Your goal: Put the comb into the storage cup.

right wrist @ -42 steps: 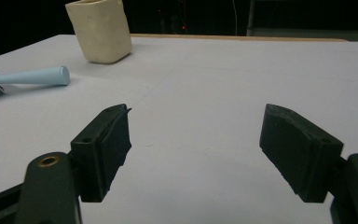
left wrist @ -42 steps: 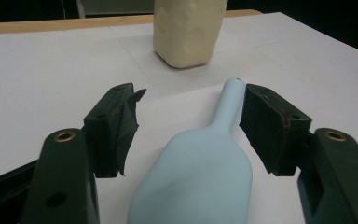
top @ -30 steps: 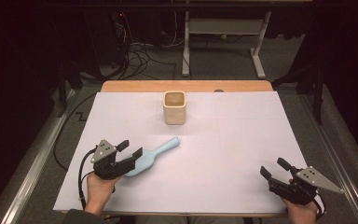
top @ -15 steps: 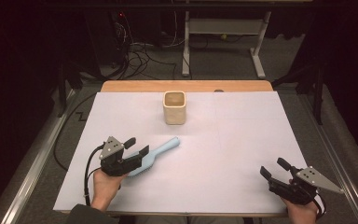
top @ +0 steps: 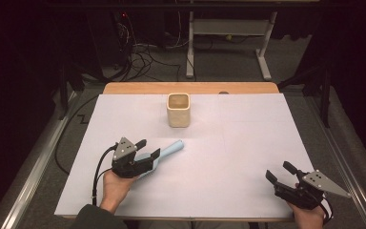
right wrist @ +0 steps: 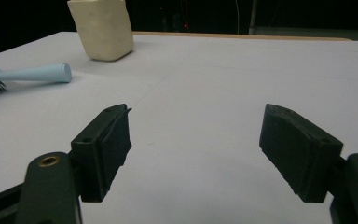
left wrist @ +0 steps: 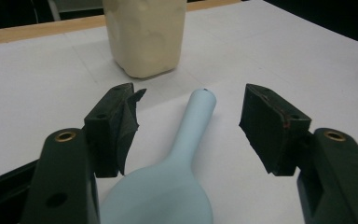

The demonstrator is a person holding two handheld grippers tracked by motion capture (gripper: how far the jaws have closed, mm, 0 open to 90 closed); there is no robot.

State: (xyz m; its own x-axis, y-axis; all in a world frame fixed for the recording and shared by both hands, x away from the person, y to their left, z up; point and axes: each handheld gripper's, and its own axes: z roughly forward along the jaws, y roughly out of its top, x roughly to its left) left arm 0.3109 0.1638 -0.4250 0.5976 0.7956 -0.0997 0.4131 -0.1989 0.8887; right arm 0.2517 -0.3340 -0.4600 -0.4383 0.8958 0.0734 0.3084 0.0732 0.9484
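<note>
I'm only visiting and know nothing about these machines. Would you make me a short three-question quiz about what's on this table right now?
1. True or false: the left tool is clamped shut on the light blue brush.
2. Which end of the brush lies nearer the cream cup: A) the bristle head, B) the handle tip, C) neither, as it lies inside the cup?
3. Fill in: the right tool holds ____.

Key
1. False: its jaws stand open on either side of the brush's handle, not touching it.
2. B.
3. Nothing: its jaws are open over the bare white sheet.
</note>
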